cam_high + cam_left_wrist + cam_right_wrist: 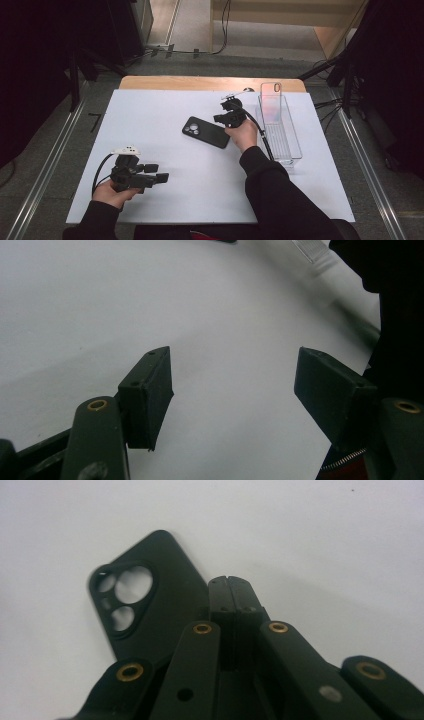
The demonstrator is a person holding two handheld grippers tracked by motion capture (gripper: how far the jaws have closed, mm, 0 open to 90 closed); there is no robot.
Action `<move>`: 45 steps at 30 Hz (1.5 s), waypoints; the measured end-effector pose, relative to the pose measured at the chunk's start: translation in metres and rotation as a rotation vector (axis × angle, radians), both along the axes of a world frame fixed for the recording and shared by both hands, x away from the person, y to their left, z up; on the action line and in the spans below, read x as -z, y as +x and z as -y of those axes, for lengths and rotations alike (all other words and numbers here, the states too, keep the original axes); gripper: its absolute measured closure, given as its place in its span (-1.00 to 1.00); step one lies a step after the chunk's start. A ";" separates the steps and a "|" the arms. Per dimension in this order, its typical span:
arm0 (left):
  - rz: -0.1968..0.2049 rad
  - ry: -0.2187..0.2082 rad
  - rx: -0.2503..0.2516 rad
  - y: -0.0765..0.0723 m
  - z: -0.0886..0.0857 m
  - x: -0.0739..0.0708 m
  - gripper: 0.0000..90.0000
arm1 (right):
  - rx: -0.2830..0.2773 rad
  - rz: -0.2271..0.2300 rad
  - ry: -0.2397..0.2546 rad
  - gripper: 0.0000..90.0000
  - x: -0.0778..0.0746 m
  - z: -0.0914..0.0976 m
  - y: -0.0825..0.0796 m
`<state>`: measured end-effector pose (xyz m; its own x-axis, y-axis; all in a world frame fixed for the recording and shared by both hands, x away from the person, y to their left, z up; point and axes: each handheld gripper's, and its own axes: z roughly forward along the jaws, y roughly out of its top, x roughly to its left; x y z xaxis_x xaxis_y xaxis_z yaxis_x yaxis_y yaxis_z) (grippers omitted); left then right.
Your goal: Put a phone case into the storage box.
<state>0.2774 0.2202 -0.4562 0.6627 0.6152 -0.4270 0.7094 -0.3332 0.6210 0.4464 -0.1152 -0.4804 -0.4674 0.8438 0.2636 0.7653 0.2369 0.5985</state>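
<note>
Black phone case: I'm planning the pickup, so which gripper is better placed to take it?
Right. The right gripper, jaws shut, sits at the black phone case; the left gripper is open, far off near the table's front edge.

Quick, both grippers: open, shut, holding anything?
Left hand-held gripper: open, holding nothing.
Right hand-held gripper: shut, nothing between its jaws, beside the black phone case.

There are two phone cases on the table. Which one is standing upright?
The clear phone case stands upright, leaning in the far end of the transparent bin. The black phone case lies flat on the white table.
</note>
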 end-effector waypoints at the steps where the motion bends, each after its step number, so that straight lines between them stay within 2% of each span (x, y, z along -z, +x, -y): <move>1: 0.000 0.001 0.001 0.000 0.000 0.000 -0.31 | 0.003 0.005 -0.010 0.94 0.002 -0.001 0.002; 9: -0.002 0.008 0.003 0.001 0.000 0.001 -0.31 | -0.006 0.016 -0.071 0.94 0.015 -0.008 0.008; 11: 0.000 0.008 0.003 0.000 0.000 0.001 -0.31 | -0.009 0.005 -0.077 0.94 0.017 -0.009 0.008; 14: -0.001 0.009 0.002 0.000 0.000 0.001 -0.31 | -0.011 0.004 -0.081 0.94 0.017 -0.010 0.007; 21: -0.001 0.011 0.003 0.001 0.000 0.001 -0.31 | -0.063 -0.007 -0.104 0.94 0.015 -0.013 -0.001; 33: -0.001 0.011 0.001 0.000 0.000 0.001 -0.31 | -0.132 -0.030 -0.068 0.94 0.016 -0.017 -0.025; 35: -0.001 0.012 0.001 0.000 0.000 0.001 -0.31 | -0.141 -0.046 -0.059 0.94 0.016 -0.017 -0.030; 38: 0.000 0.013 0.001 0.000 0.000 0.001 -0.31 | -0.160 -0.040 -0.062 0.94 0.016 -0.016 -0.037; 42: -0.001 0.013 0.002 0.000 0.000 0.001 -0.31 | -0.156 -0.026 -0.069 0.94 0.013 -0.013 -0.042; 45: -0.001 0.010 0.003 0.000 0.000 0.001 -0.31 | -0.142 -0.007 -0.038 0.84 0.003 -0.009 -0.047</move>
